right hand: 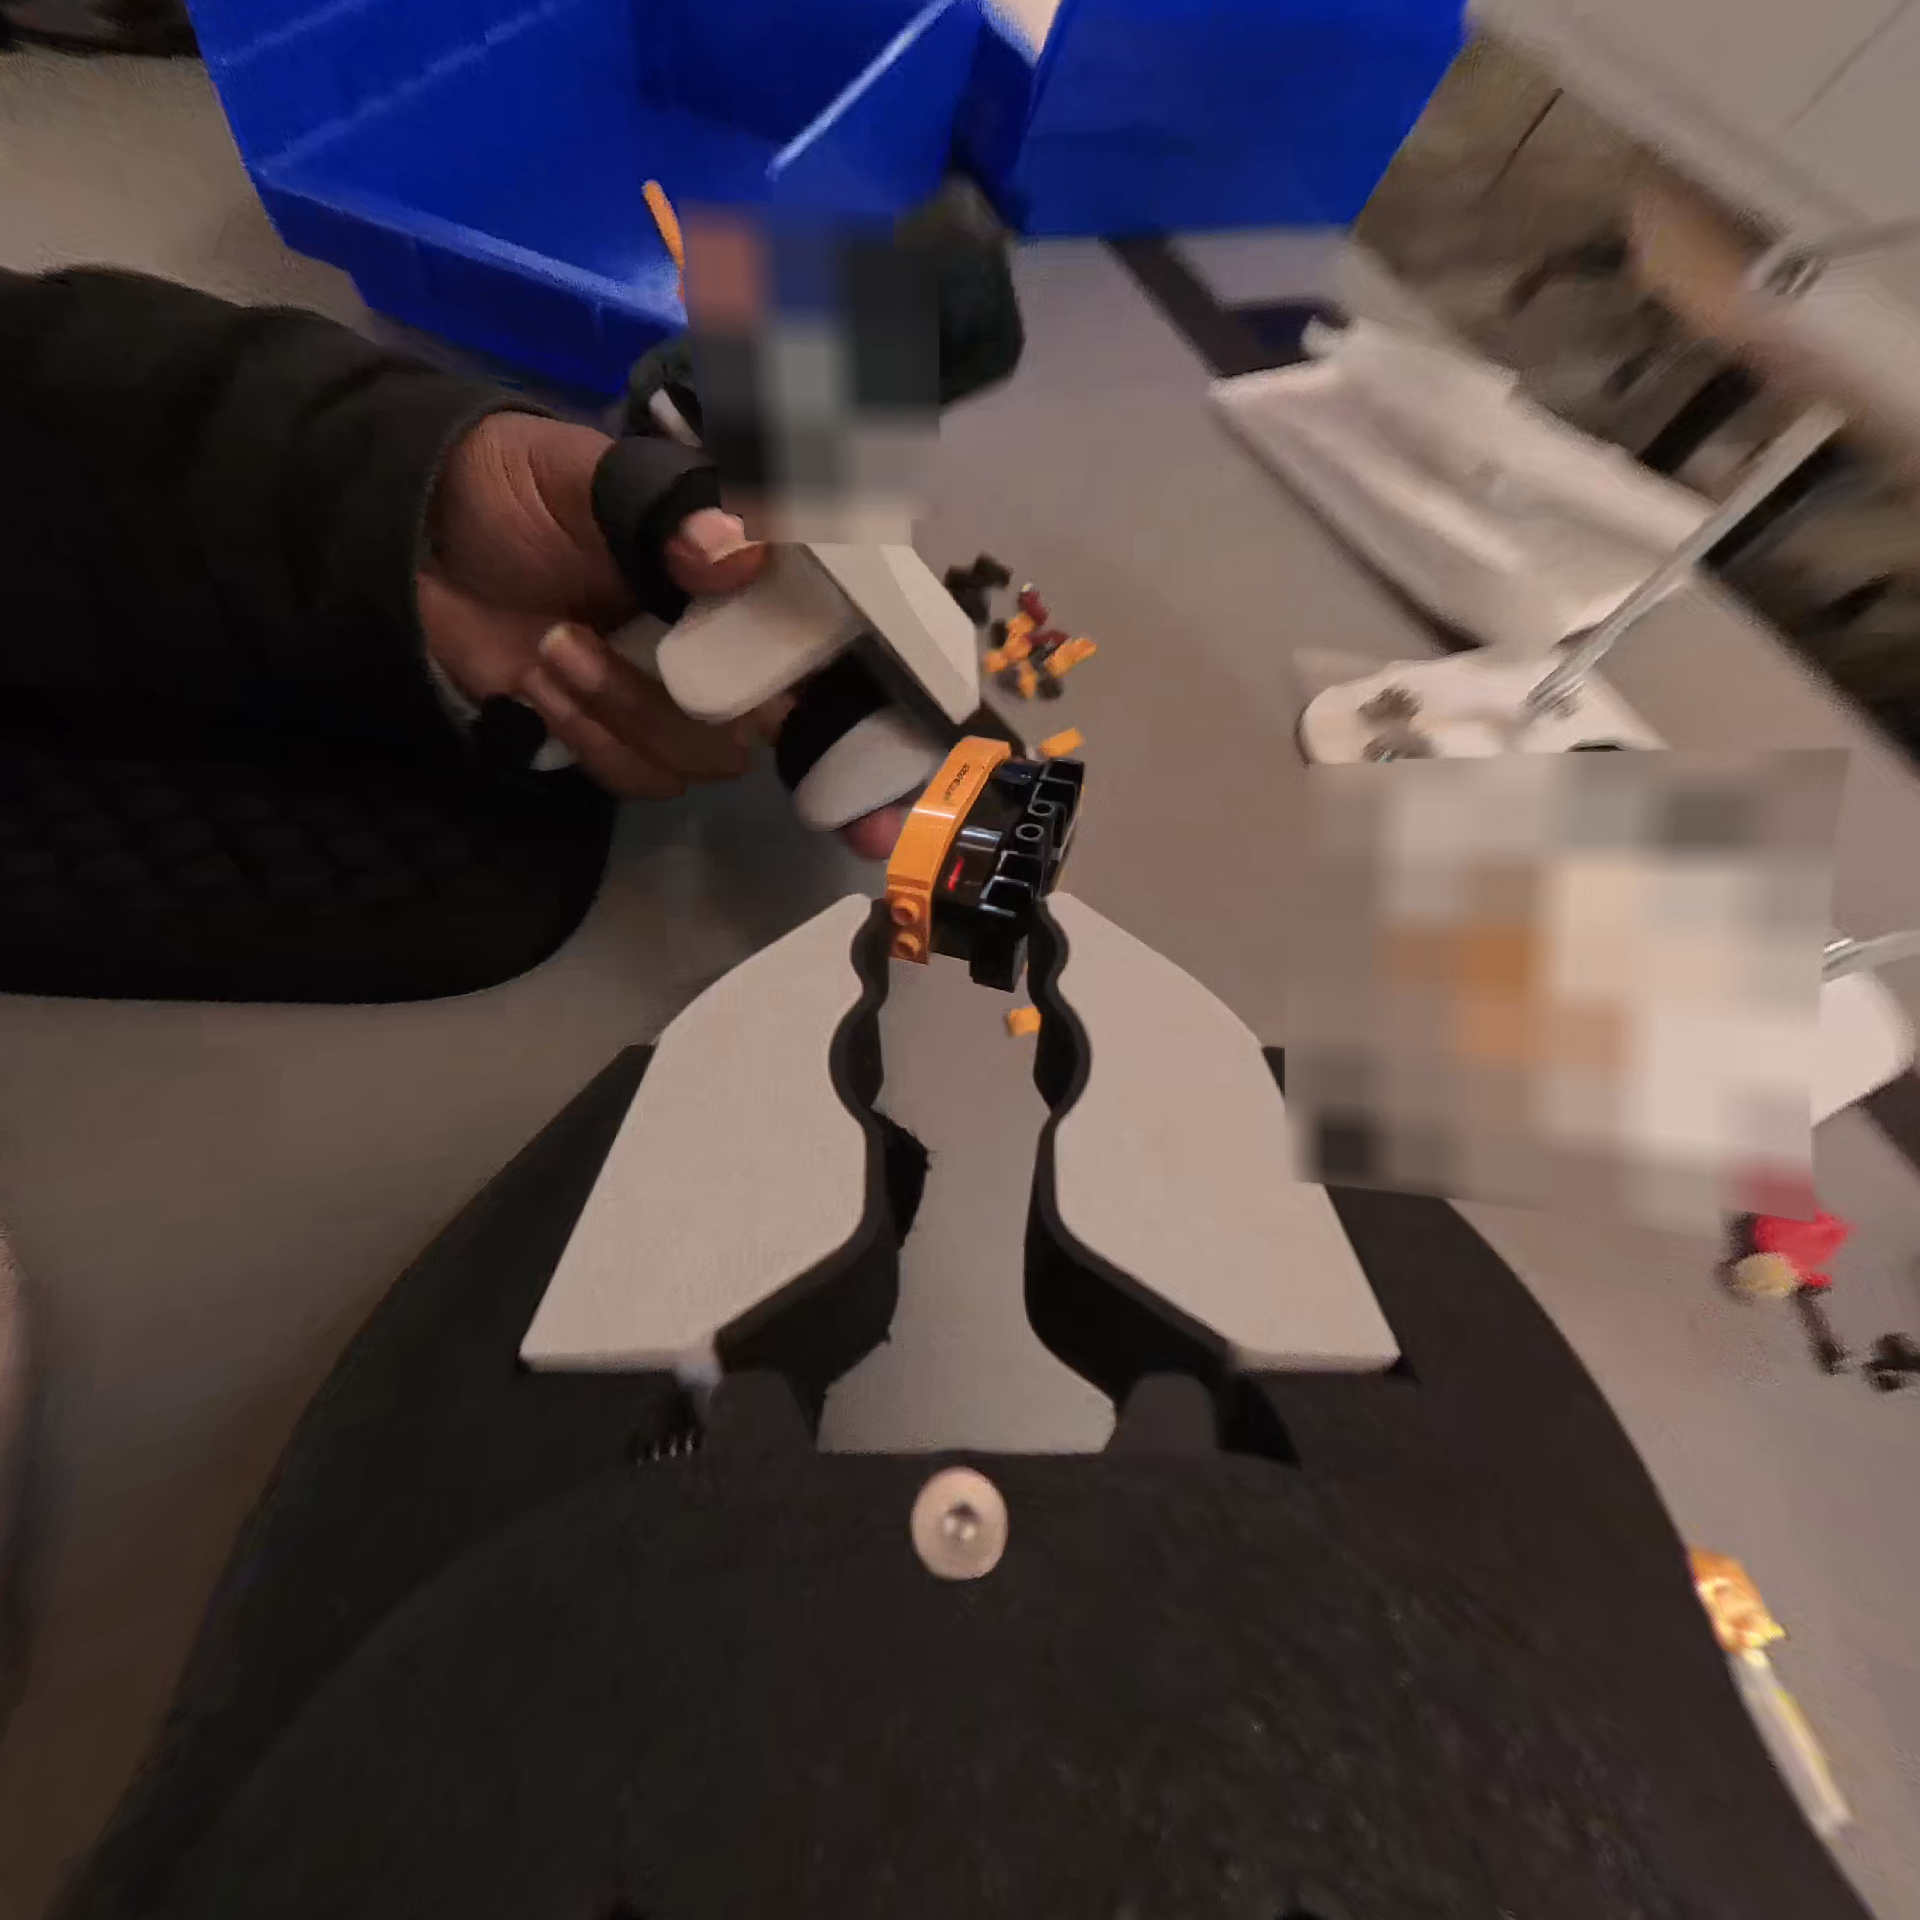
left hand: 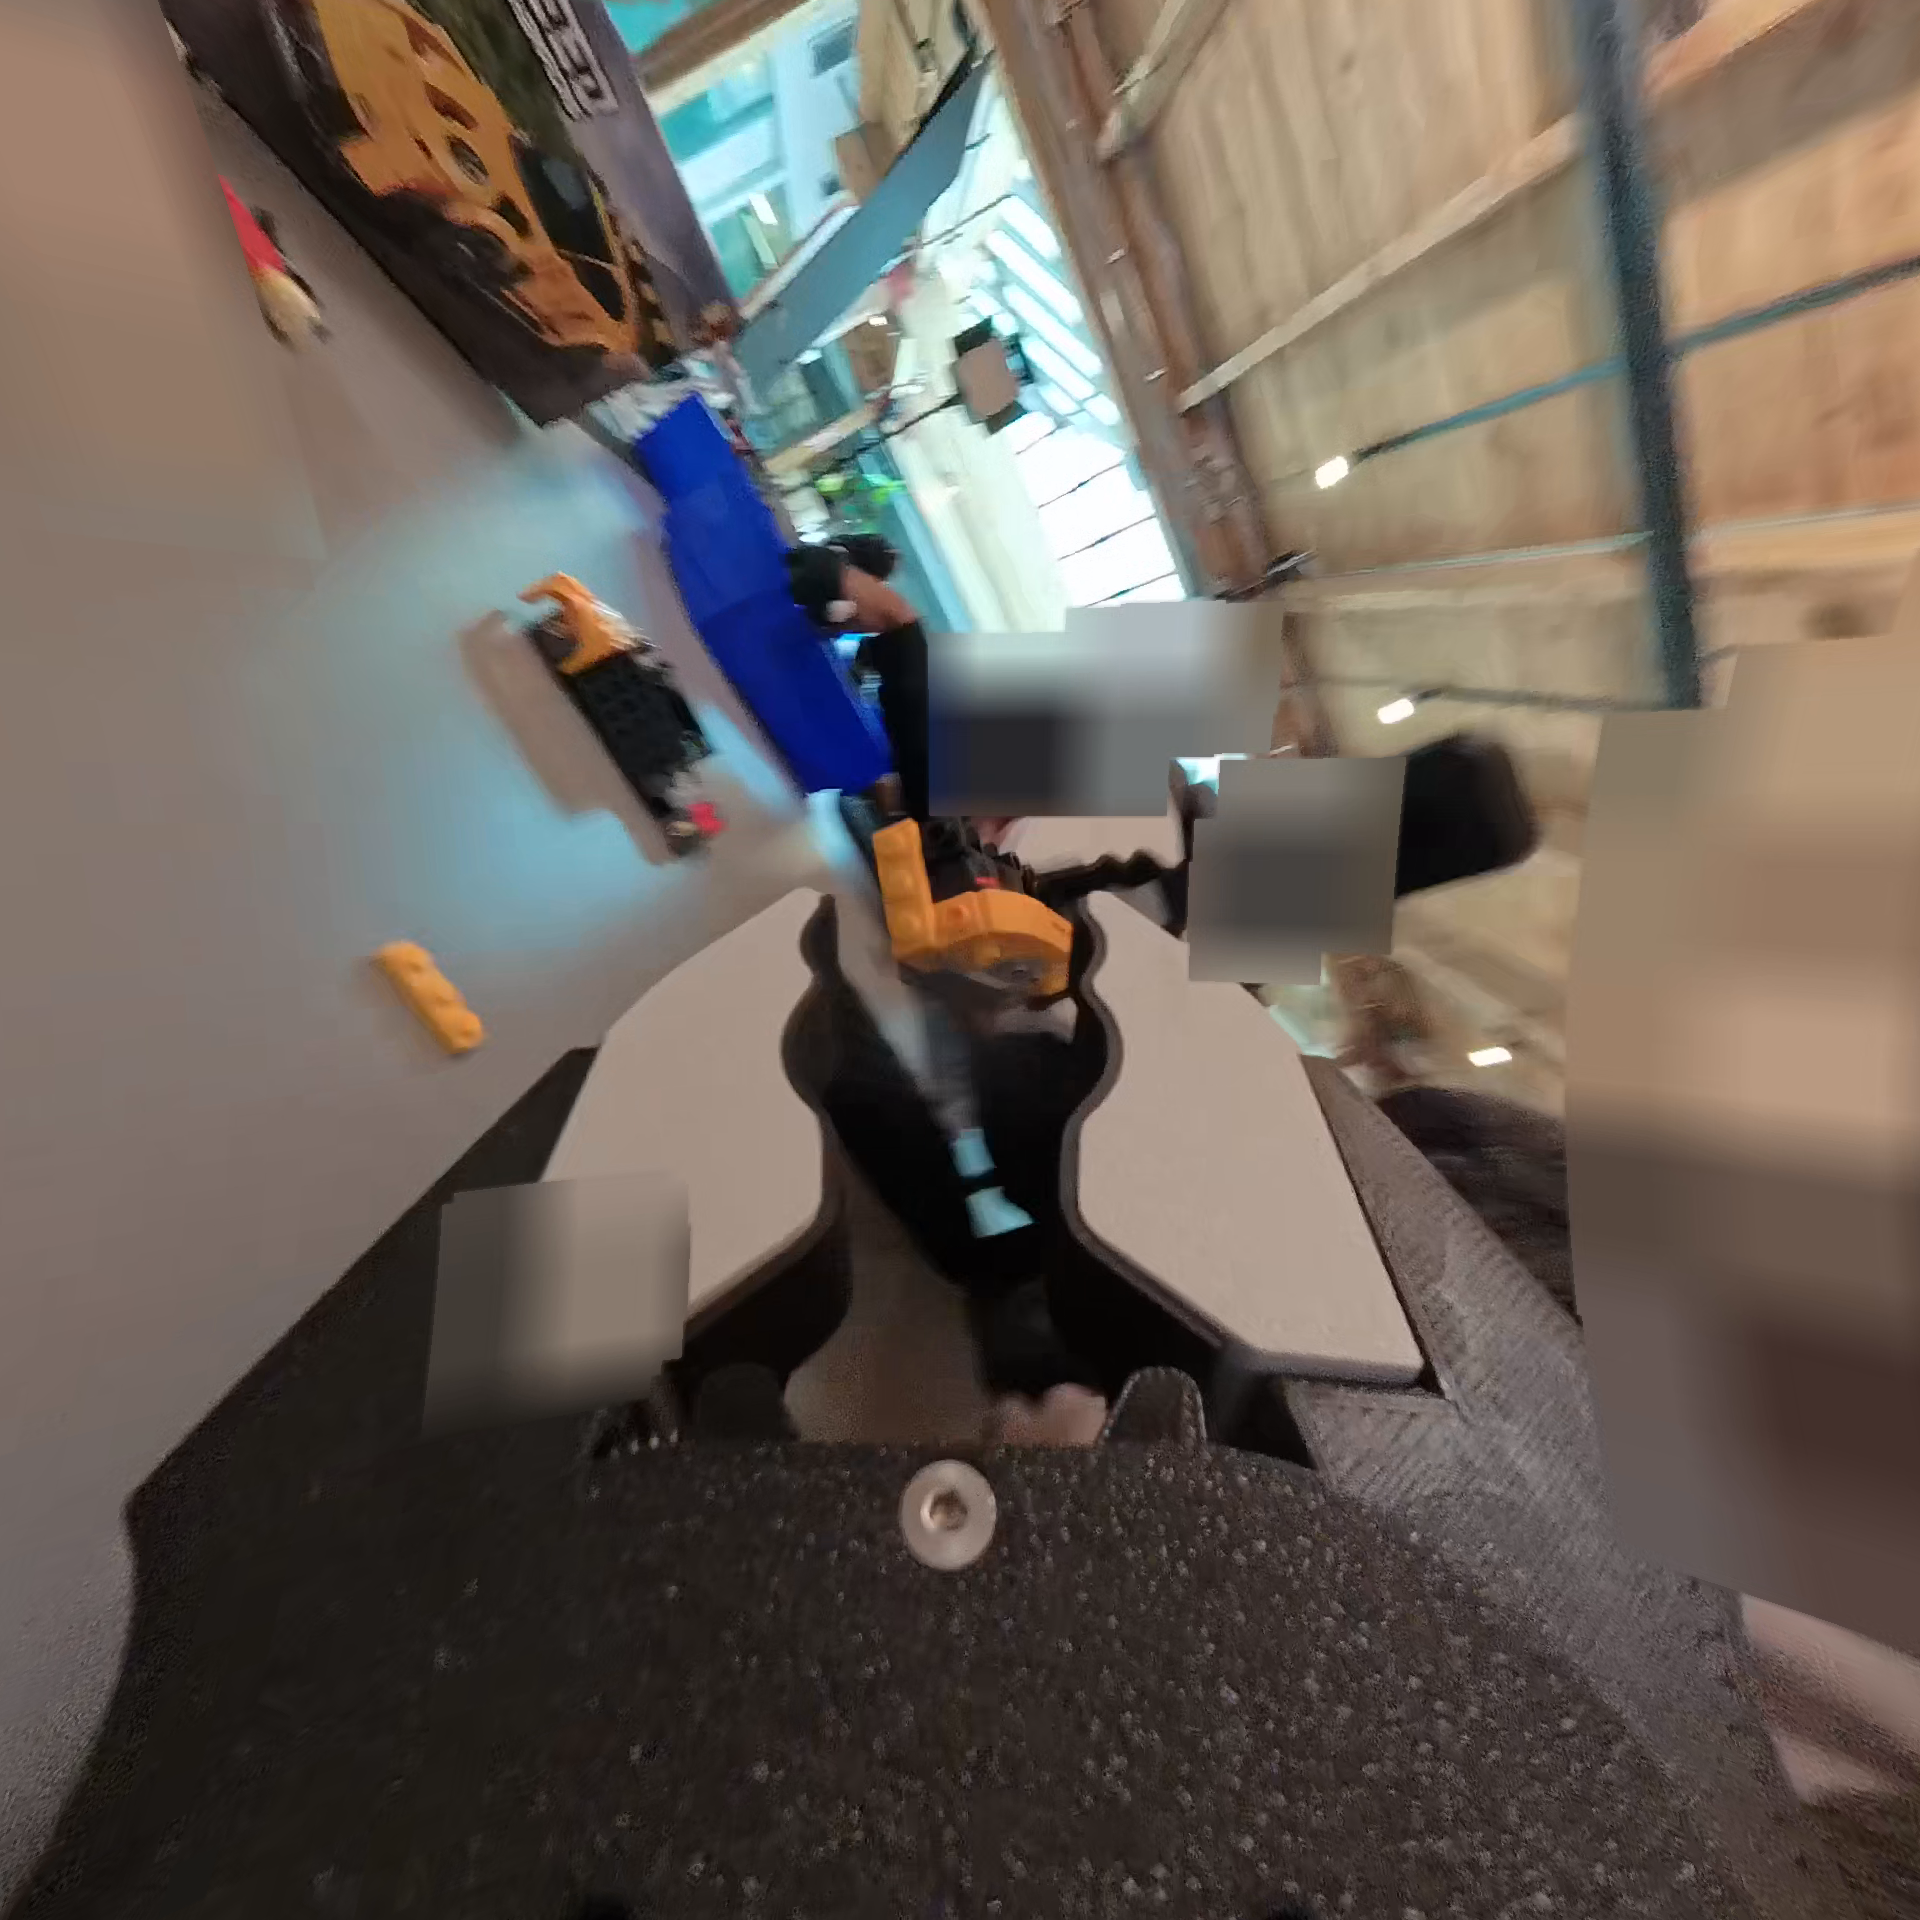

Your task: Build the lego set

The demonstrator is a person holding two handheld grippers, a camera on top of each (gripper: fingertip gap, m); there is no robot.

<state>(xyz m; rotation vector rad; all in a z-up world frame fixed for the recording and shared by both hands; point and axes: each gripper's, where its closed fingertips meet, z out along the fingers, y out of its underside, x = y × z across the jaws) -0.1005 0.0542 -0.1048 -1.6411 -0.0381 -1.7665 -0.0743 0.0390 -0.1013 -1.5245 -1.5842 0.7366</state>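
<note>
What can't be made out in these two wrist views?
- Left wrist view: motion blur smears the orange and black assembly; which fingers grip it is unclear.
- Right wrist view: a mosaic patch covers the paper right of the assembly.
- Right wrist view: the loose pieces are too small to tell apart.
- Blue bins: cut off by the top edge.

The right gripper [right hand: 956,940] has two pale grey fingers [right hand: 727,1174] with wavy inner edges lined in black padding. They sit in a black, grainy base, with a silver hex-socket screw [right hand: 958,1523] centred just behind them. The left gripper [left hand: 961,935] is built alike: grey fingers [left hand: 696,1132], black lining, speckled black base and a silver screw [left hand: 948,1509]. In the right wrist view, the hand [right hand: 561,613] on the left gripper's handle wears a black sleeve [right hand: 208,540] and a black strap around one finger.
</note>
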